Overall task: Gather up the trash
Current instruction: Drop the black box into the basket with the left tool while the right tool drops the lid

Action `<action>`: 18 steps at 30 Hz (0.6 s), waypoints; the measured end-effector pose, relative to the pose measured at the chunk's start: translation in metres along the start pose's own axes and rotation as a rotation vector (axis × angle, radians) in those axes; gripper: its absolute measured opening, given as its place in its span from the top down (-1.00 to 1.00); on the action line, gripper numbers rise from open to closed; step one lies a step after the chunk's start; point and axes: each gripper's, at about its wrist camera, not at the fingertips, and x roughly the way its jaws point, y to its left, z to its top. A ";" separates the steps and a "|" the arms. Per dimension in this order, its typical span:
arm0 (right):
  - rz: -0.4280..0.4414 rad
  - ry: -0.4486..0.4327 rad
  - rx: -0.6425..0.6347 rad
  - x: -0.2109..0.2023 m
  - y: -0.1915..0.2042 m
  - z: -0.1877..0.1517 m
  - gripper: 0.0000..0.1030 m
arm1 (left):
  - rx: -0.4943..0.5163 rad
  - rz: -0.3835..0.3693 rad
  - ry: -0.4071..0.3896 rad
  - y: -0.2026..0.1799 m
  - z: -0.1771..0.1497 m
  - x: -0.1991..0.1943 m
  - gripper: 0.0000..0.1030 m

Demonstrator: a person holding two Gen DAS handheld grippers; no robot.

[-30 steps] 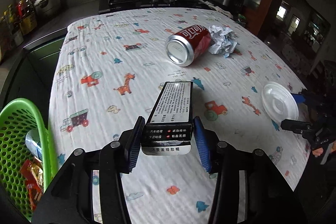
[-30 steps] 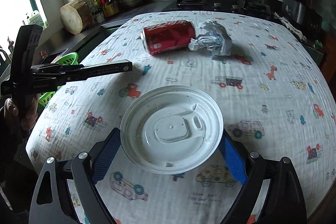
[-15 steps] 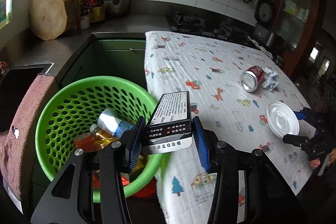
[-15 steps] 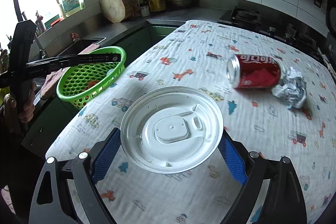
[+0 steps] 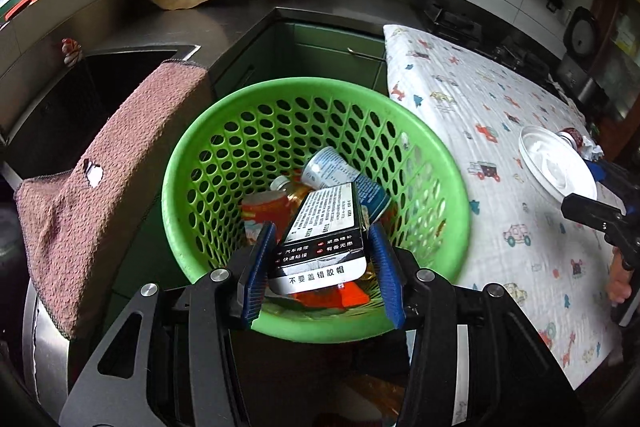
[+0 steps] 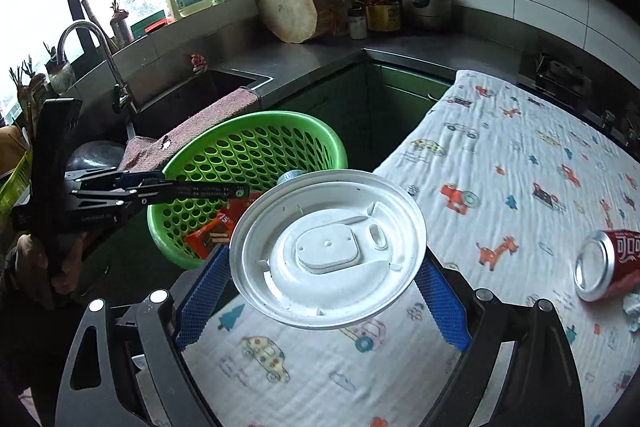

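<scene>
Since one second ago I have carried my left gripper [image 5: 322, 259] from the table to above the green perforated plastic basket [image 5: 448, 179], so the flat black-and-white printed box [image 5: 320, 227] it clamps can fall inside. The basket already holds a blue-white can [image 5: 340, 175], an orange bottle and red wrappers. My right gripper [image 6: 320, 275] pinches the round white plastic lid [image 6: 328, 247] by its edges, near the basket. The red soda can [image 6: 608, 263] lies on the cartoon-printed tablecloth [image 6: 520, 155].

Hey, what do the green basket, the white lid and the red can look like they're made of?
Green basket: glossy moulded plastic with rows of punched holes. White lid: thin matte plastic, going by its pressed ridges and sip hole. Red can: likely aluminium, judging by its shiny silver end.
</scene>
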 end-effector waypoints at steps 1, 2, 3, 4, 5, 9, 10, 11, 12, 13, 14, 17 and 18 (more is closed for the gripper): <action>0.007 0.002 -0.001 0.006 0.003 0.005 -0.69 | -0.010 0.004 0.004 0.005 -0.001 0.001 0.02; 0.015 0.007 -0.001 0.014 0.007 0.010 -0.69 | -0.022 0.013 0.007 0.009 -0.002 0.002 0.02; 0.019 0.010 0.001 0.021 0.009 0.014 -0.68 | -0.033 0.018 0.011 0.013 -0.002 0.002 0.01; 0.023 0.013 0.002 0.028 0.011 0.017 -0.68 | -0.042 0.014 0.013 0.017 -0.003 0.002 -0.01; 0.027 0.018 0.003 0.035 0.014 0.021 -0.68 | -0.052 0.013 0.017 0.021 -0.004 0.002 -0.05; 0.059 0.042 0.019 0.057 0.021 0.029 -0.68 | -0.071 0.025 0.002 0.030 -0.006 -0.002 -0.22; 0.068 0.046 0.025 0.061 0.022 0.030 -0.68 | -0.078 0.025 0.002 0.032 -0.007 -0.003 -0.23; 0.075 0.042 0.029 0.062 0.023 0.031 -0.68 | -0.085 0.024 0.002 0.035 -0.008 -0.004 -0.24; 0.079 0.040 0.030 0.062 0.025 0.030 -0.68 | -0.090 0.022 0.000 0.037 -0.008 -0.005 -0.26; 0.086 0.044 0.029 0.063 0.027 0.031 -0.68 | -0.093 0.023 -0.001 0.039 -0.008 -0.006 -0.28; 0.089 0.044 0.027 0.063 0.028 0.031 -0.68 | -0.098 0.025 -0.003 0.040 -0.009 -0.007 -0.31; 0.080 0.041 0.016 0.056 0.028 0.027 -0.68 | -0.109 0.022 -0.010 0.043 -0.009 -0.010 -0.39; 0.077 0.038 0.017 0.053 0.026 0.025 -0.68 | -0.112 0.024 -0.012 0.043 -0.009 -0.011 -0.47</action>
